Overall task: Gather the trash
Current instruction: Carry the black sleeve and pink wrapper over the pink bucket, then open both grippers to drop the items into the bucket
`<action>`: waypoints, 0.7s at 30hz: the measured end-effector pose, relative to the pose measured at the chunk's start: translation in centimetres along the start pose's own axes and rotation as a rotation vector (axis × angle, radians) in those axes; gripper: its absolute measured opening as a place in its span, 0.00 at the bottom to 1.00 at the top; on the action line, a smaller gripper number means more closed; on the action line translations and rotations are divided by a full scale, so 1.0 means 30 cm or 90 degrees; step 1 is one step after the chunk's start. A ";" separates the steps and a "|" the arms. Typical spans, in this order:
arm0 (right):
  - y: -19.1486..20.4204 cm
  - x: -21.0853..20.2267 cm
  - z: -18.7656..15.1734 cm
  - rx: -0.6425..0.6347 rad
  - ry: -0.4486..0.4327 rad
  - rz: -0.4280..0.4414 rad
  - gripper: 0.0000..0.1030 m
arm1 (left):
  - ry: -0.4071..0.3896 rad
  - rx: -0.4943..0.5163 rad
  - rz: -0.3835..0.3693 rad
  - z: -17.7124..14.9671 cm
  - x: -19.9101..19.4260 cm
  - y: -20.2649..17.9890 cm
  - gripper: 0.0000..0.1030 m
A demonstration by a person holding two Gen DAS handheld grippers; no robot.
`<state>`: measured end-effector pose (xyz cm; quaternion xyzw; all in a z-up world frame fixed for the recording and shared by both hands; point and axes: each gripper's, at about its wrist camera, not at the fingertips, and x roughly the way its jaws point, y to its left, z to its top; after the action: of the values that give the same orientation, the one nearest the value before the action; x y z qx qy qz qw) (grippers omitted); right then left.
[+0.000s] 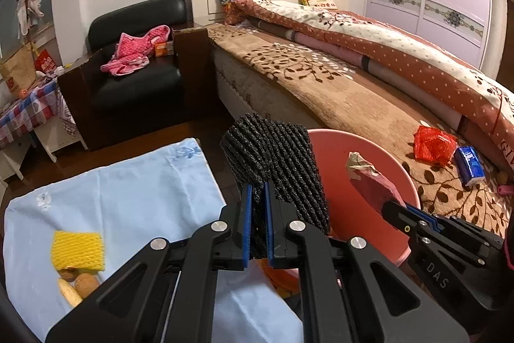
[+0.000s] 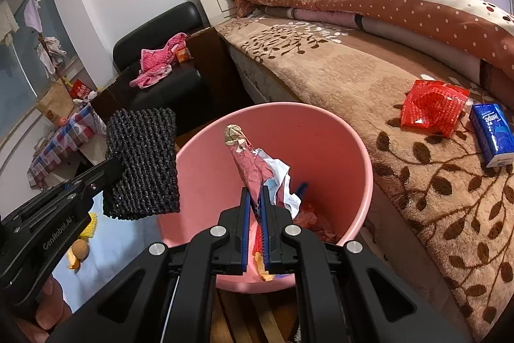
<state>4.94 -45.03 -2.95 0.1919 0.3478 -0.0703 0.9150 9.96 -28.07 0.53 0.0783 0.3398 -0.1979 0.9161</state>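
My left gripper (image 1: 257, 201) is shut on a black foam net sleeve (image 1: 279, 163) and holds it up at the left rim of the pink bin (image 1: 363, 156); the sleeve also shows in the right wrist view (image 2: 141, 169). My right gripper (image 2: 254, 201) is shut on a crumpled pink wrapper (image 2: 247, 159) and holds it over the mouth of the pink bin (image 2: 353, 150); the wrapper also shows in the left wrist view (image 1: 369, 179). Crumpled paper (image 2: 289, 192) lies inside the bin.
A yellow foam net (image 1: 78, 249) and peels (image 1: 80, 285) lie on a light blue cloth (image 1: 128, 198) at left. On the bed (image 2: 353, 79) lie a red bag (image 2: 433, 108) and a blue tissue pack (image 2: 491, 134). A black armchair (image 1: 135, 73) stands behind.
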 end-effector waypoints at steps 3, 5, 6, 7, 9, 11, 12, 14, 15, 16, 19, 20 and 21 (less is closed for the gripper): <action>-0.007 0.012 -0.001 -0.001 0.004 -0.004 0.05 | 0.010 0.001 -0.013 0.000 0.023 -0.012 0.07; -0.010 0.019 0.000 -0.003 0.006 -0.007 0.05 | 0.017 0.000 -0.020 -0.001 0.040 -0.019 0.07; -0.011 0.024 0.001 -0.005 0.007 -0.009 0.05 | 0.022 -0.001 -0.023 -0.002 0.049 -0.022 0.07; -0.011 0.030 0.004 -0.007 0.008 -0.011 0.05 | 0.028 -0.003 -0.028 -0.003 0.060 -0.024 0.07; -0.010 0.038 0.006 -0.010 0.010 -0.014 0.05 | 0.036 -0.006 -0.035 -0.004 0.077 -0.026 0.07; -0.010 0.045 0.006 -0.013 0.011 -0.018 0.06 | 0.040 -0.005 -0.036 -0.003 0.092 -0.030 0.07; -0.010 0.050 0.006 -0.015 0.012 -0.019 0.06 | 0.041 -0.004 -0.035 -0.002 0.099 -0.032 0.07; -0.011 0.059 0.007 -0.017 0.015 -0.022 0.06 | 0.044 -0.006 -0.036 -0.001 0.105 -0.032 0.07; -0.010 0.065 0.007 -0.019 0.016 -0.023 0.06 | 0.045 -0.007 -0.039 -0.002 0.109 -0.031 0.07; -0.010 0.068 0.006 -0.020 0.017 -0.024 0.06 | 0.045 -0.008 -0.041 -0.002 0.110 -0.031 0.07; -0.007 0.079 0.007 -0.024 0.019 -0.027 0.06 | 0.045 -0.006 -0.039 -0.002 0.116 -0.034 0.08; -0.005 0.082 0.007 -0.026 0.019 -0.029 0.06 | 0.047 -0.006 -0.039 0.000 0.119 -0.034 0.08; -0.007 0.085 0.008 -0.026 0.019 -0.030 0.06 | 0.050 -0.005 -0.040 0.000 0.123 -0.035 0.08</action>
<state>6.94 -45.29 -4.54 0.1661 0.3670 -0.0817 0.9116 12.07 -30.16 -1.88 0.0715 0.3782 -0.2223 0.8958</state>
